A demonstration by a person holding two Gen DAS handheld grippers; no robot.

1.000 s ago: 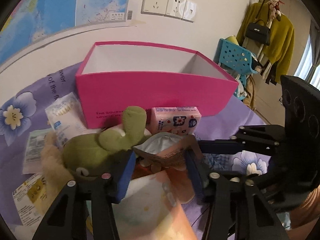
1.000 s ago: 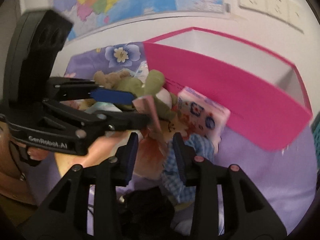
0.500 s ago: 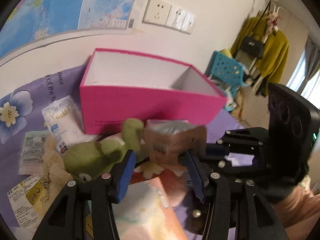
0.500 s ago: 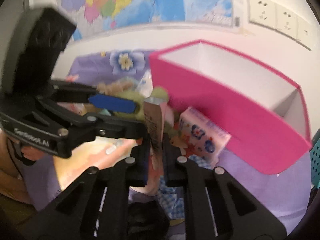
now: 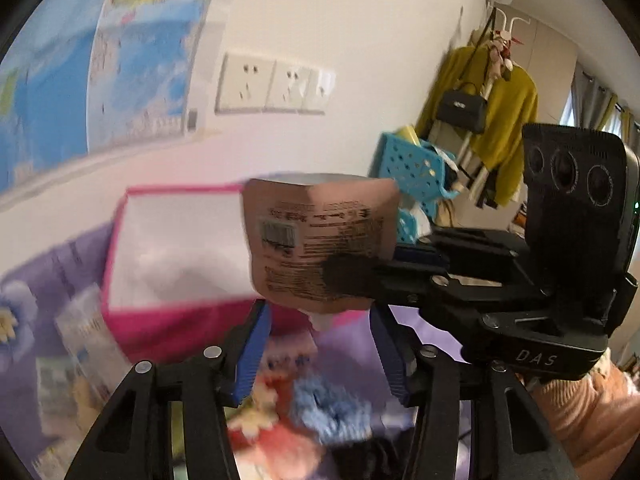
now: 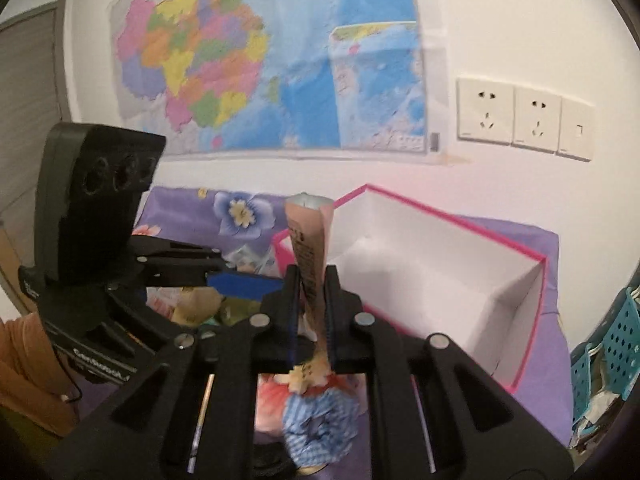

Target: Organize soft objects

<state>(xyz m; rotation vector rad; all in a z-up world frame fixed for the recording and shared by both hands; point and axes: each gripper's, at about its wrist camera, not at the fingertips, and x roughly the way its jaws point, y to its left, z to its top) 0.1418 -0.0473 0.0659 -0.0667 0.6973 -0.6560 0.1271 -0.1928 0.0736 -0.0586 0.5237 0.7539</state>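
Between the fingers of the right gripper [image 6: 311,312] a tan pouch [image 6: 310,248] is clamped, the two fingers being drawn in until only the thickness of the pouch parts them. The pouch is held upright and clear of the bedding, its silver-lined mouth uppermost and its printed side turned leftward. Beyond and to the right of these fingers the pink box [image 6: 532,300] is seen, its white inside open to view and nothing visible within it. Below the fingertips a blue checked cloth item [image 6: 320,428] and a peach-coloured soft item are seen lying on the purple flowered cover [image 6: 240,210].

From the left wrist view, the same pouch [image 5: 320,248] is seen above and between the fingers of the left gripper [image 5: 320,352], its barcode and print facing the camera. It is gripped from the right by the other tool's black fingers [image 5: 348,276]. The left gripper's blue-padded fingers are spread wide, and nothing is held by them. Beyond the left finger the pink box [image 5: 176,320] is seen, blurred. Below the fingertips a blue fluffy item [image 5: 328,408] lies blurred, and whether it touches its neighbours cannot be told.
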